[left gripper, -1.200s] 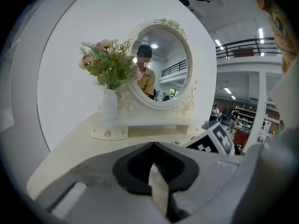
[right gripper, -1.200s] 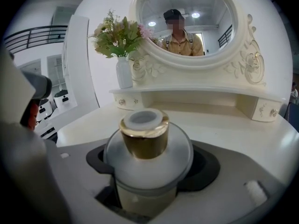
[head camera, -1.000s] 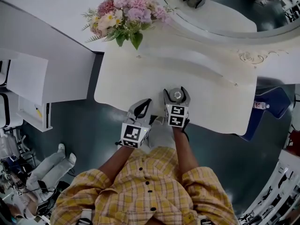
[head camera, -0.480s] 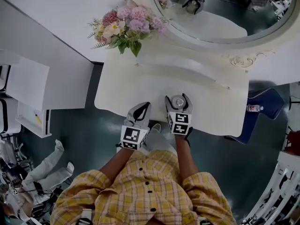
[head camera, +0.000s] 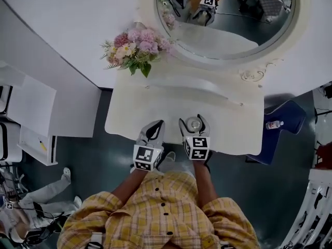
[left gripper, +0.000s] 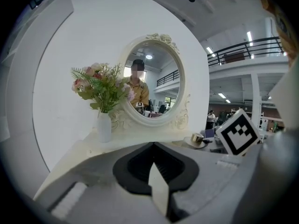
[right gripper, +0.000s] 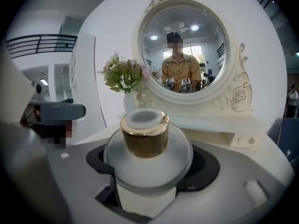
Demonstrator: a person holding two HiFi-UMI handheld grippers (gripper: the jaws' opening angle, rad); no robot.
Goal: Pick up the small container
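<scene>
The small container (head camera: 194, 123) is a round frosted jar with a gold cap (right gripper: 144, 135). It sits between the jaws of my right gripper (head camera: 194, 121), which is shut on its body (right gripper: 147, 164), over the near part of the white vanity table (head camera: 129, 108). My left gripper (head camera: 153, 128) is just to its left at the table's front edge, shut and empty; its tips meet in the left gripper view (left gripper: 156, 171). That view also shows the container (left gripper: 197, 138) and the right gripper's marker cube (left gripper: 238, 132) to the right.
A white vase of pink flowers (head camera: 136, 48) stands at the table's back left. A large oval mirror (head camera: 223, 14) rises behind a raised shelf (head camera: 202, 87). A blue seat (head camera: 282, 121) with a small bottle (head camera: 274, 124) is to the right, and a white cabinet (head camera: 31, 102) to the left.
The head view has tilted up and shows more of the mirror. Both grippers stay near the table's front edge, and the container stays between the right jaws.
</scene>
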